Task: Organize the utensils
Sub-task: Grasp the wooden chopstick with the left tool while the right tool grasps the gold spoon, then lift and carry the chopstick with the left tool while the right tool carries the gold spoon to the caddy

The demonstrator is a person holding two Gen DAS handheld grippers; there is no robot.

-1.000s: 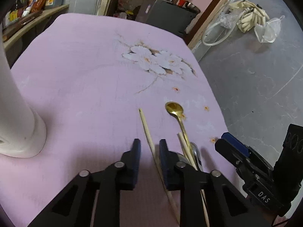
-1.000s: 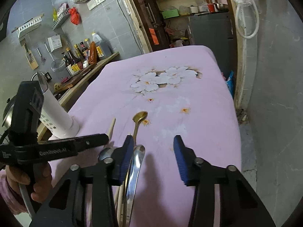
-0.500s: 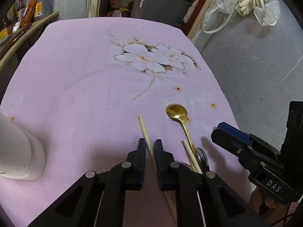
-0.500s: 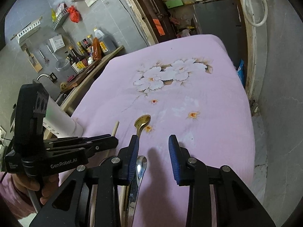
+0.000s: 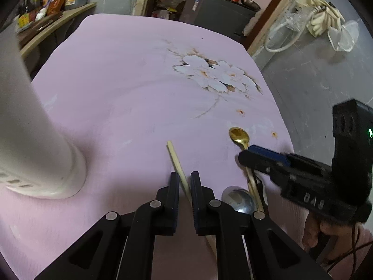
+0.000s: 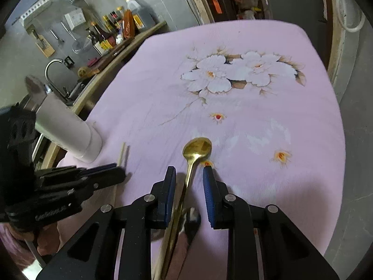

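Right gripper [image 6: 188, 182] now astride gold spoon [image 6: 197, 148].

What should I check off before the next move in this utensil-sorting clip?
1. Left gripper has the chopstick: ok, its fingers are shut on it.
2. Gold spoon sits between the right gripper fingers: ok. They are closing but not yet pressing the handle.
3. Right grip will take only the gold spoon: cannot tell. The silver spoon and a second chopstick lie right beside its handle.
4. White holder stands upright on the cloth: ok.
5. Holder's opening is free: cannot tell, its top is out of view.
6. The two grippers are apart: ok.
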